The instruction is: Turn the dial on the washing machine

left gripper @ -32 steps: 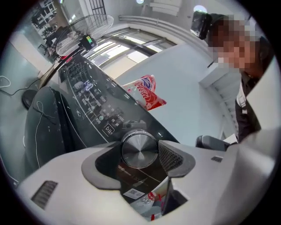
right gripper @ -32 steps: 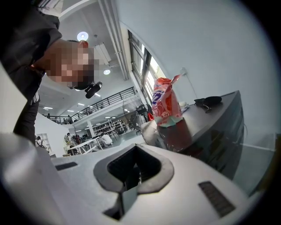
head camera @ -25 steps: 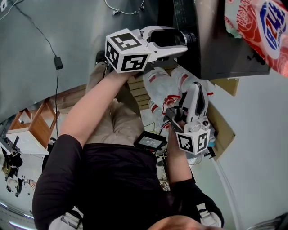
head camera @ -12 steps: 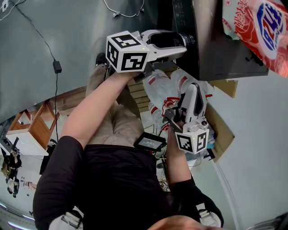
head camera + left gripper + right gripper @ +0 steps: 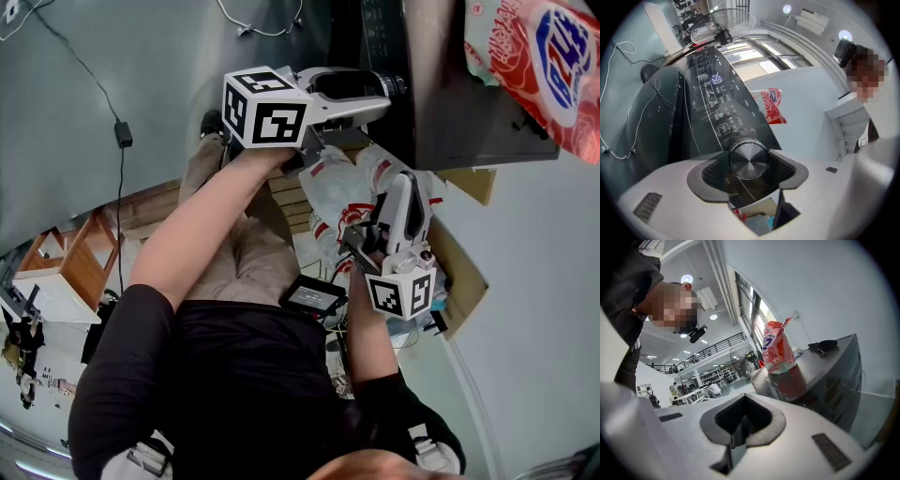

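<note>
The washing machine (image 5: 441, 103) stands at the top of the head view, with its dark control panel (image 5: 717, 103) facing me. The round silver dial (image 5: 749, 160) sits between the two pads of my left gripper (image 5: 749, 163), which is shut on it. From the head view the left gripper (image 5: 384, 86) reaches right to the dial (image 5: 400, 83) at the panel's edge. Lower down, my right gripper (image 5: 410, 187) points up toward the machine, away from the dial. It (image 5: 740, 420) is shut, with nothing between its pads.
A red and white detergent bag (image 5: 539, 56) stands on the machine's top, next to a small black item (image 5: 827, 345). Printed plastic bags (image 5: 347, 187) and cardboard (image 5: 464, 267) lie below the machine. A cable with an adapter (image 5: 123, 131) crosses the grey floor at left.
The left gripper has twisted a little while holding the dial, and its marker cube has shifted slightly right. The right gripper has stayed in place.
</note>
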{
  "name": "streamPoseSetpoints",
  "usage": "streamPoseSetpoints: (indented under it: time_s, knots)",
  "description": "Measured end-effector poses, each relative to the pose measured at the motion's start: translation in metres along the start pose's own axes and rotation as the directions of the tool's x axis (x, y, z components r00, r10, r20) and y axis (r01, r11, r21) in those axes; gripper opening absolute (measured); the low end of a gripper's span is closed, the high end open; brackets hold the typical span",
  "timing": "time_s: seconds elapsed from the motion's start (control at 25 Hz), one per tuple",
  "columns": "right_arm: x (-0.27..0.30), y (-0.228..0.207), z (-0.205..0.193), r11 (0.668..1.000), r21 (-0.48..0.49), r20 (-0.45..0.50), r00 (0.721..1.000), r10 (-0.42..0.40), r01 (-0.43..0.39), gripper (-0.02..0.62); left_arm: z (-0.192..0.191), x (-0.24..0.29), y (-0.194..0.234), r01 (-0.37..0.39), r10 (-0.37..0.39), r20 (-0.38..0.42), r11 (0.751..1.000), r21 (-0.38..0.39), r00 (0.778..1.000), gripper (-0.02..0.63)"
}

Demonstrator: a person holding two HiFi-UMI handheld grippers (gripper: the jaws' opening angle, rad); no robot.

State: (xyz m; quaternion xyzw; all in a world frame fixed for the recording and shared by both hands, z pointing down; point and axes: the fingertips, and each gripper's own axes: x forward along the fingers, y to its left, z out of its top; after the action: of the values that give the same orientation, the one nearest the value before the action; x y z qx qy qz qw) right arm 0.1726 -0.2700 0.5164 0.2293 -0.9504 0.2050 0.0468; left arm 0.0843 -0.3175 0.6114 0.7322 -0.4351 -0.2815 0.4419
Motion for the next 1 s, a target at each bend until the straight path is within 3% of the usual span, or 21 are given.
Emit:
streamPoseSetpoints:
  time_s: [0.52, 1.0]
  knots:
    - [-0.0002, 0.0050, -0.0014, 1.000, -0.002, -0.008, 1.000, 0.016, -0.016, 0.002, -0.0015, 0.0022, 0.0021, 0.016, -0.016, 0.003, 0.987, -0.157, 1.000, 0.261]
    - [-0.0004, 0.0035, 0.0014, 1.000, 0.002, 0.001, 1.000, 0.013, -0.013, 0.002, -0.0021, 0.0017, 0.0054, 0.035, -0.029, 0.024, 0.953, -0.300, 0.999, 0.261]
